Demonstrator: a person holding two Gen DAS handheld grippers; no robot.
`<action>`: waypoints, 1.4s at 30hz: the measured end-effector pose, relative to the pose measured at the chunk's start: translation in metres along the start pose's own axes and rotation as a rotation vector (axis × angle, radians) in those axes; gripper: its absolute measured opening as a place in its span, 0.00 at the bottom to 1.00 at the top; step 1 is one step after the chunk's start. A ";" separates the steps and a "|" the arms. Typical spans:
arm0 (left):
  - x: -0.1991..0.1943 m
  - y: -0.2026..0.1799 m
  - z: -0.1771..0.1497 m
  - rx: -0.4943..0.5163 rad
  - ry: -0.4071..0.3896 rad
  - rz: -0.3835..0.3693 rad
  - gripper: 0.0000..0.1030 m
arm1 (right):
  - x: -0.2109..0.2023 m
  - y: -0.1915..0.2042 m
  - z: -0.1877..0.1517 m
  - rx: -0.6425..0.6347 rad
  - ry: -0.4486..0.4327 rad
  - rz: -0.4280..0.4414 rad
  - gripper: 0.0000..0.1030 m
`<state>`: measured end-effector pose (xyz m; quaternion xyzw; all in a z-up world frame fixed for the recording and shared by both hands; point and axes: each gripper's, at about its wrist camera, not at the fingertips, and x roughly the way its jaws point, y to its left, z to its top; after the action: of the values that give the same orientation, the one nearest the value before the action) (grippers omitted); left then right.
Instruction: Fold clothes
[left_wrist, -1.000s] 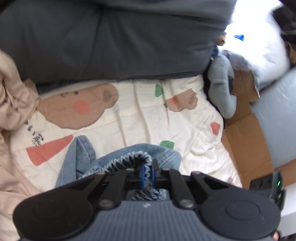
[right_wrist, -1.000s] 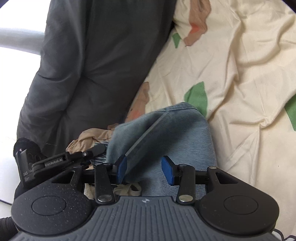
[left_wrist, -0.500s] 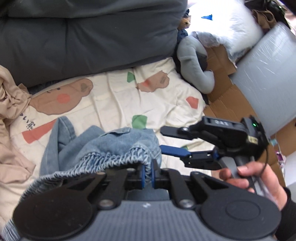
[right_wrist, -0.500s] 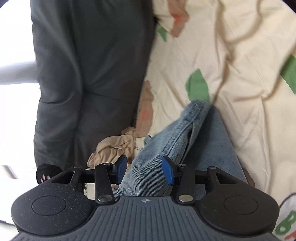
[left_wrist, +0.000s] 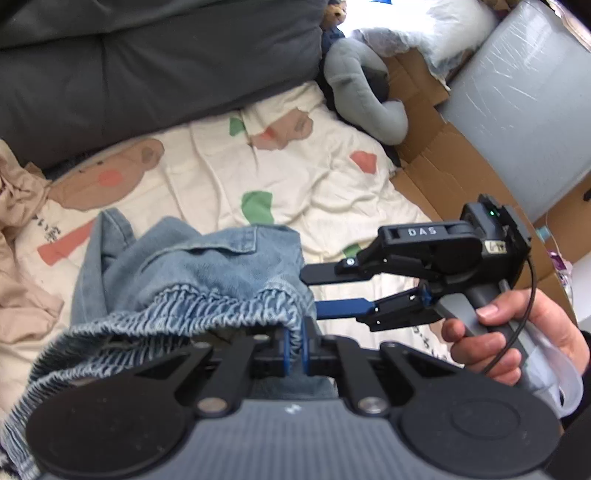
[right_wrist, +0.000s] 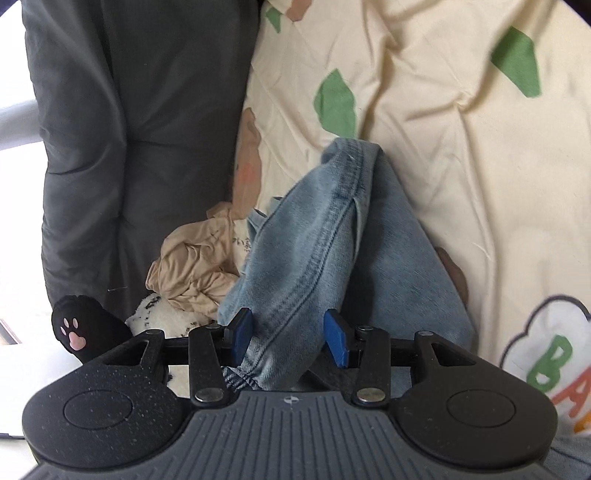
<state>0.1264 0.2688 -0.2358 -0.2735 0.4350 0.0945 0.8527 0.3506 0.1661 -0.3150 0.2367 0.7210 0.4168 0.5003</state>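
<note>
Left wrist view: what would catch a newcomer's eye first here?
The blue jeans bunched in the middle of the cream printed bedsheet, their elastic waistband pinched in the left claw. At the right, a hand holds the right claw, its jaws opening around the denim's edge.

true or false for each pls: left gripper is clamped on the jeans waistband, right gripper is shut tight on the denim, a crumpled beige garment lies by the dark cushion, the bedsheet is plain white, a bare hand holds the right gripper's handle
1. The left gripper is clamped on the jeans waistband. True.
2. The right gripper is shut tight on the denim. False: its jaws are opening, with denim between them.
3. A crumpled beige garment lies by the dark cushion. True.
4. The bedsheet is plain white. False: cream with green, red and bear prints.
5. A bare hand holds the right gripper's handle. True.
</note>
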 end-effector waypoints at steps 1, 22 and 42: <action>0.001 -0.003 -0.003 0.004 0.010 -0.005 0.06 | 0.000 -0.002 -0.002 -0.010 0.003 -0.007 0.58; -0.021 -0.022 0.004 0.022 0.161 -0.023 0.15 | -0.032 -0.068 -0.059 -0.210 -0.048 0.198 0.16; 0.035 0.062 0.059 -0.067 0.081 0.234 0.63 | -0.085 -0.118 -0.120 -0.243 -0.120 0.196 0.13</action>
<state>0.1635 0.3500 -0.2596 -0.2527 0.4948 0.1968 0.8078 0.2824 -0.0056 -0.3512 0.2683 0.6076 0.5326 0.5245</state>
